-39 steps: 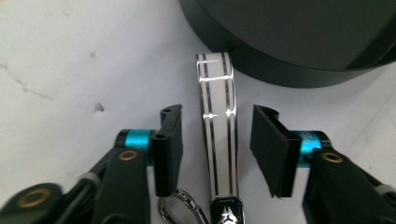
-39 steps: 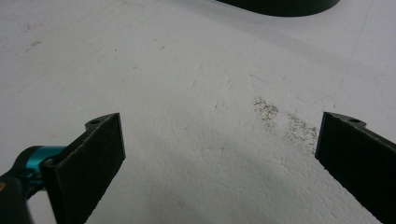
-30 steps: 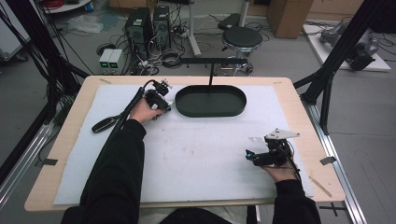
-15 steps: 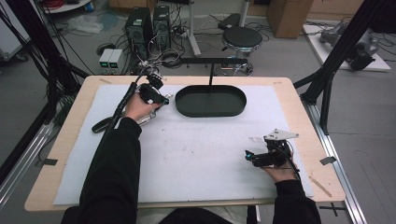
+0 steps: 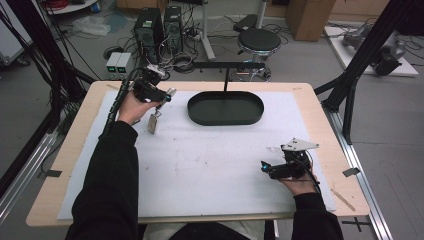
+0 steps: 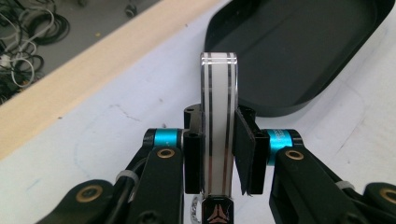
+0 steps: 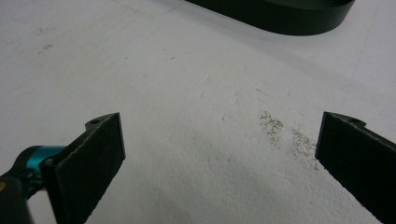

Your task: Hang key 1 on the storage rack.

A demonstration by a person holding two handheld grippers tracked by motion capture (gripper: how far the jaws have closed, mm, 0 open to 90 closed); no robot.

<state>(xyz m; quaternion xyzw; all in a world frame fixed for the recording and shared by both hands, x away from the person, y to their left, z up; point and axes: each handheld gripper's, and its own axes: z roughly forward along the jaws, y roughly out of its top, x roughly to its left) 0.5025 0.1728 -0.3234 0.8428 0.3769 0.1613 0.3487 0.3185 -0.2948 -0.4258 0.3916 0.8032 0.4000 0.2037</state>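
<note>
A person seated at the bench point(image 5: 320, 105) is holding a pair of tongs in each hand. The left tongs point(image 5: 167, 95), raised over the bench's far left part, are gripping a flat white tag with dark stripes point(image 6: 218, 126); in the left gripper view the jaws are pressing on its two broad faces, with its rounded top end standing up past their tips and its lower end, bearing a small emblem, running down between the linkages. In the high view the tag point(image 5: 154, 121) is hanging below the left tongs, above the white mat point(image 5: 210, 160) and just left of the black oval tray point(image 5: 226, 108). The tray point(image 6: 299, 51) is lying just beyond the clamped tag in the left gripper view, toward the right, with nothing inside it that can be seen.

The right tongs point(image 5: 263, 166) are sitting low at the near right of the mat, well apart from the tag and the tray, with the person's hand point(image 5: 296, 181) around the handle. In the right gripper view the right tongs point(image 7: 219, 149) are gaping wide with nothing between the jaws, facing bare mat point(image 7: 196, 84) marked by a dark smudge point(image 7: 287, 133), and the tray's wall point(image 7: 280, 21) is crossing the top edge.
</note>
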